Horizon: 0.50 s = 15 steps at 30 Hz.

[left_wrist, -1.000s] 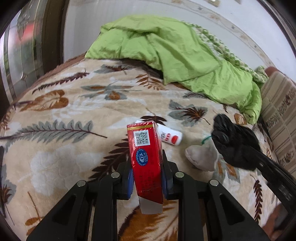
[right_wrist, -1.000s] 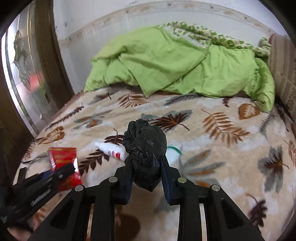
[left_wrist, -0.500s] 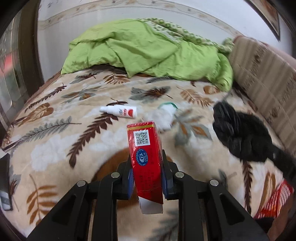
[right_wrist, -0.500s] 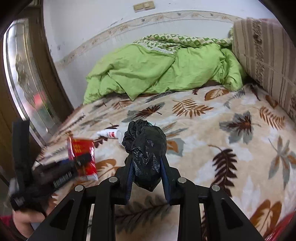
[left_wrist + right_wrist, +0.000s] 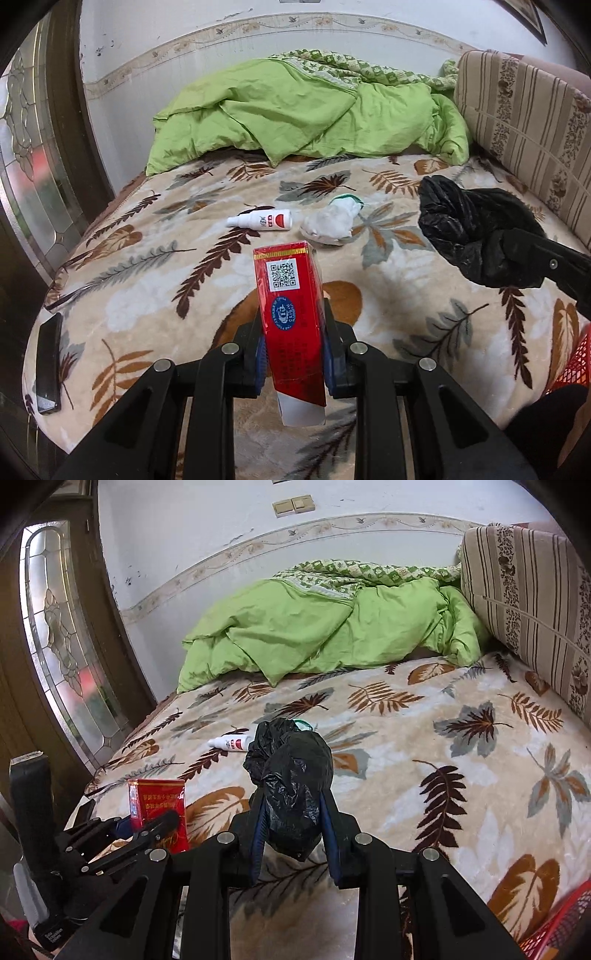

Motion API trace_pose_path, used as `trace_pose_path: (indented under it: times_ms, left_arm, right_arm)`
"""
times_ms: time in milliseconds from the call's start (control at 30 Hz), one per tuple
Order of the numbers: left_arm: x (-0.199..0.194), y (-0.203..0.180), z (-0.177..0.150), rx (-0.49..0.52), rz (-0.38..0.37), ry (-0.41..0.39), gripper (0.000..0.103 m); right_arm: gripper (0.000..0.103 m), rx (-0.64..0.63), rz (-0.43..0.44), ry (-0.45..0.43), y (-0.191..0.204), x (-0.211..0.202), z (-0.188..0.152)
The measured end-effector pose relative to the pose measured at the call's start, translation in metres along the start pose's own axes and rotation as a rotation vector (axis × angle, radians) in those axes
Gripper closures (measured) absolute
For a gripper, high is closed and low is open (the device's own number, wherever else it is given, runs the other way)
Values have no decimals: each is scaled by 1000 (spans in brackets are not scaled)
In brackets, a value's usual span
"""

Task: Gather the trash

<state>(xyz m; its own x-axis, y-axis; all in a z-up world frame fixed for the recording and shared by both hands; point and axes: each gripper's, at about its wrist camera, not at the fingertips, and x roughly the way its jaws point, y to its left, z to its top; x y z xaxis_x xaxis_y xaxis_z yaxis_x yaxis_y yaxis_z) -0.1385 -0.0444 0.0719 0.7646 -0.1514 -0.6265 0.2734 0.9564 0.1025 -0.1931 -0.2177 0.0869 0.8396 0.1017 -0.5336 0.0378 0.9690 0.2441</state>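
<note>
My left gripper (image 5: 293,325) is shut on a red cigarette pack (image 5: 290,314), held upright above the near edge of the bed; the same pack (image 5: 157,808) shows at the lower left of the right wrist view. A crumpled black plastic bag (image 5: 291,779) is clamped in my right gripper (image 5: 291,805), and this bag (image 5: 476,236) hangs at the right of the left wrist view. On the leaf-patterned blanket (image 5: 147,280) lie a small white bottle with a red label (image 5: 262,220) and a crumpled white wad (image 5: 330,223), both beyond the grippers.
A green quilt (image 5: 306,110) is heaped at the far end of the bed. A striped cushion (image 5: 528,122) lines the right side. A dark phone (image 5: 48,363) lies at the bed's left edge. A red mesh basket (image 5: 557,926) shows at the lower right. A glass-panelled door (image 5: 62,657) stands left.
Both grippers have drawn back from the middle of the bed toward its near edge, each keeping its load. The bottle and white wad now lie farther away. The red basket has come into view.
</note>
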Motion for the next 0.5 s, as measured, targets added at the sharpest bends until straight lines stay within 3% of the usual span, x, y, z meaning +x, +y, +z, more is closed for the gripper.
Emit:
trace_pose_path:
  times_ms: [500]
  left_arm:
    - [12, 9, -1, -22, -8, 15, 81]
  right_arm:
    - [74, -3, -17, 27, 0, 7, -1]
